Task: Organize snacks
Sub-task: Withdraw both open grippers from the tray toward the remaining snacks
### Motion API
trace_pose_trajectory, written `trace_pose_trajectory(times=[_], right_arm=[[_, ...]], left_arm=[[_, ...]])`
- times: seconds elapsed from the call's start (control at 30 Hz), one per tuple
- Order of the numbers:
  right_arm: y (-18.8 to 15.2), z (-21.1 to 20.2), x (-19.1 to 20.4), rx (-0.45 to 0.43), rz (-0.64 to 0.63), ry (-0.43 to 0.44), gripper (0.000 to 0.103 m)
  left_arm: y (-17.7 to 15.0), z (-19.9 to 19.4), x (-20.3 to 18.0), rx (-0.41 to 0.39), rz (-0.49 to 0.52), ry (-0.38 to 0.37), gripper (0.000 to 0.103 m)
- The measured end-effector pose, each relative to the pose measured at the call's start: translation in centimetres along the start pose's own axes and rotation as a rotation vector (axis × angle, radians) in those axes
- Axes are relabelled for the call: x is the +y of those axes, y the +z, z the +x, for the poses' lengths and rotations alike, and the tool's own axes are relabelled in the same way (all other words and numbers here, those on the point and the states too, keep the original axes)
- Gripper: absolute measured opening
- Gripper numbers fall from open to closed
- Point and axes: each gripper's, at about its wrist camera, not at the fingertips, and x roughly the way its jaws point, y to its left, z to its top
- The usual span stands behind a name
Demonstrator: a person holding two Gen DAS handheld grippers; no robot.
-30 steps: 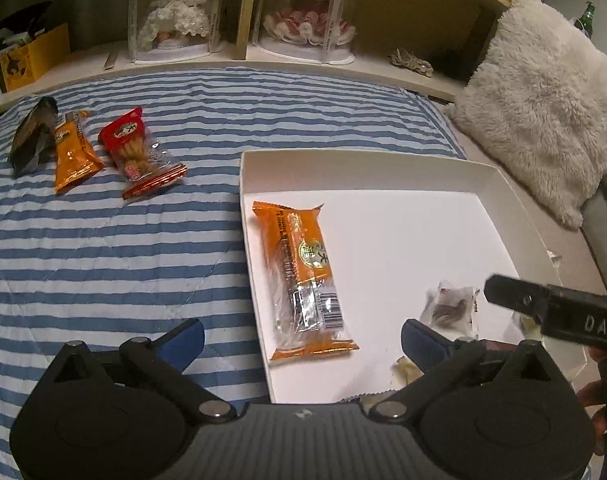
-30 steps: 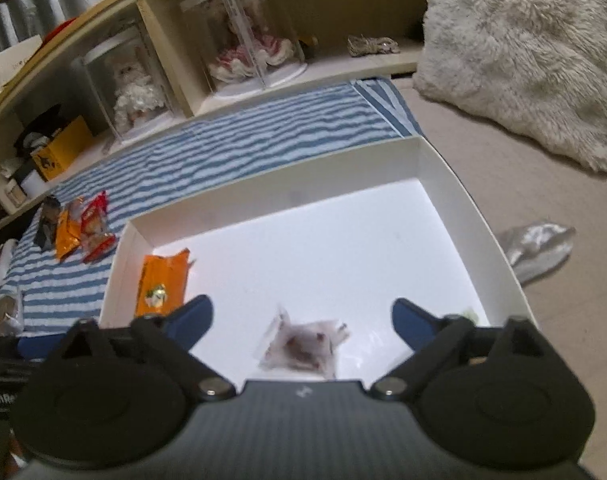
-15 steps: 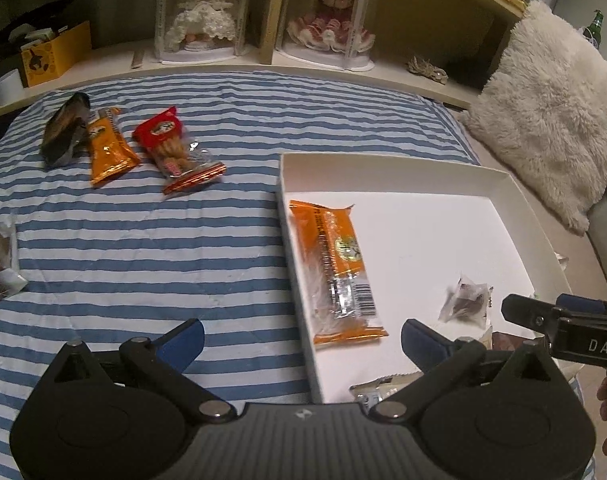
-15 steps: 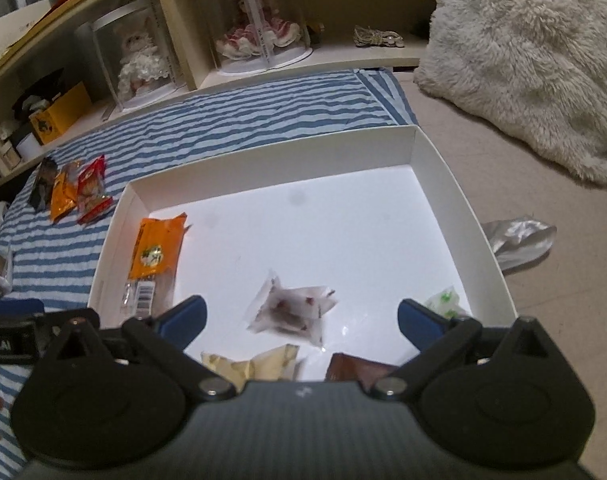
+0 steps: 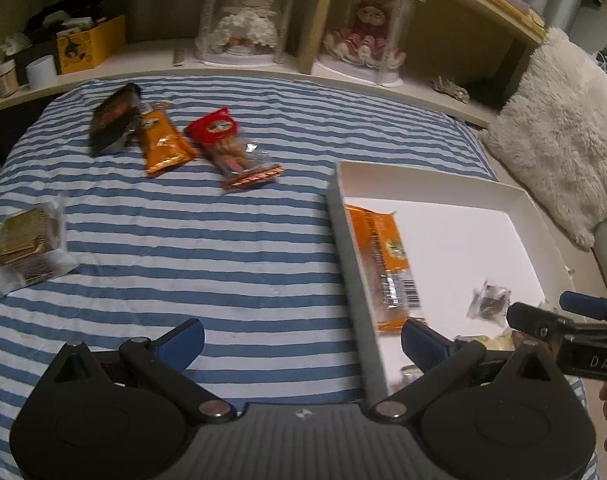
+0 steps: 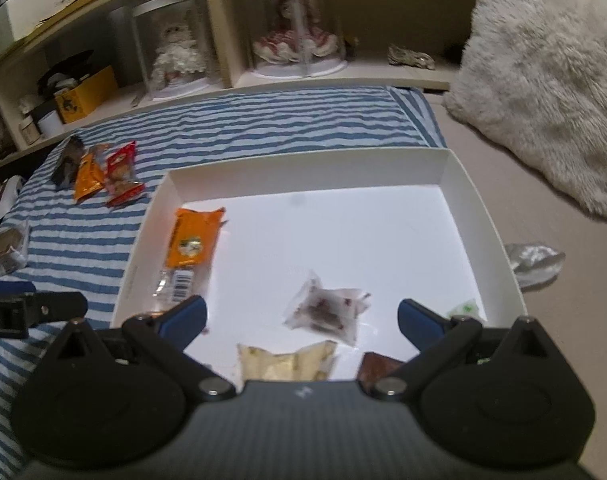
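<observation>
Both tongs, left tongs (image 5: 302, 340) and right tongs (image 6: 301, 316), gape wide, empty — several snacks lie inside the white box (image 6: 483, 216); left of it wait a red packet (image 5: 231, 148), orange packet (image 5: 161, 142), dark packet (image 5: 113, 118) and gold biscuit pack (image 5: 27, 246).

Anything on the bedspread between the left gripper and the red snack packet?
No: in the left wrist view, only bare striped bedspread separates the left gripper from the red snack packet.

Each hand-held gripper (image 5: 301, 340) is black, with blue fingertips (image 5: 183, 339) and silver screws.
</observation>
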Motion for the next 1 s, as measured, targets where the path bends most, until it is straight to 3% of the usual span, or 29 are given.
trace_pose_trajectory(times=[0.47,0.7,1.0], right_arm=[[-0.5,-0.2,5.0,-0.022,-0.103,0.084,0.102],[-0.9,-0.8,7.7,-0.059,-0.161,0.16,0.102],[-2.3,-1.3,11.3,-0.105,-0.245,0.255,0.102]], left_arm=[[-0.2,-3.7,5.0,-0.049,-0.012,0.039,0.103],[0.0,-4.9,9.2,-0.088,-0.103,0.075,0.103],[1.0,-3.5,15.6,-0.102,-0.216,0.176,0.103]])
